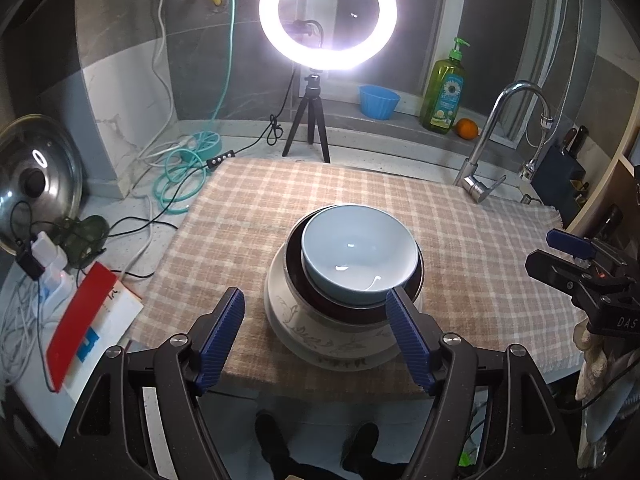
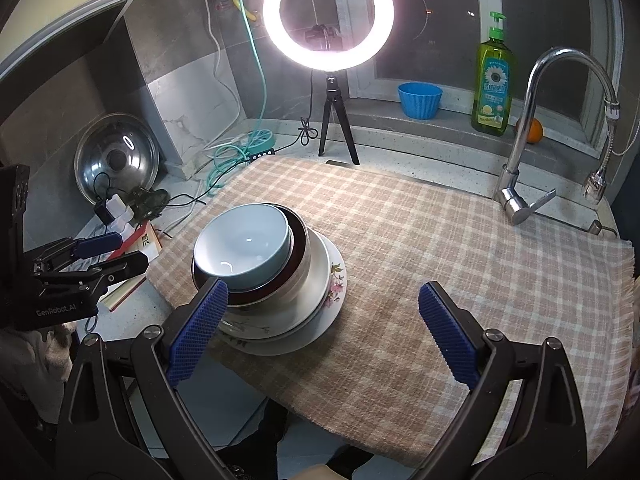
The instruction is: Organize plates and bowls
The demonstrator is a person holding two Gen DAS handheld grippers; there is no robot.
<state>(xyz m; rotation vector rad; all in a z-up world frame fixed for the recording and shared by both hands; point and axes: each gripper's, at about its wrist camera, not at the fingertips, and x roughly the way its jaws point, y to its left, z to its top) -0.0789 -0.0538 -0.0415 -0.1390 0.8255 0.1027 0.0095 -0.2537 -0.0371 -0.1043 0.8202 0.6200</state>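
Note:
A light blue bowl [image 1: 352, 248] [image 2: 240, 240] sits in a dark bowl [image 1: 296, 268] [image 2: 299, 248]. Both rest on stacked white plates with flower patterns [image 1: 288, 316] [image 2: 320, 284], on a checked cloth [image 1: 240, 208] [image 2: 440, 240]. My left gripper [image 1: 315, 300] stands open just in front of the stack, its fingers on either side of the near rim without touching it. My right gripper [image 2: 323, 288] is wide open to the right of the stack, with only its left finger overlapping the bowls. Neither holds anything. Each gripper shows at the edge of the other's view [image 1: 572, 256] [image 2: 100, 252].
A ring light on a tripod [image 1: 328, 16] stands behind the cloth. At the back right are a faucet [image 1: 500, 128], a green soap bottle [image 1: 444, 92], a blue cup [image 1: 378, 102] and an orange [image 1: 467, 128]. On the left are a pot lid [image 1: 36, 176], cables and a red-and-white book [image 1: 80, 320].

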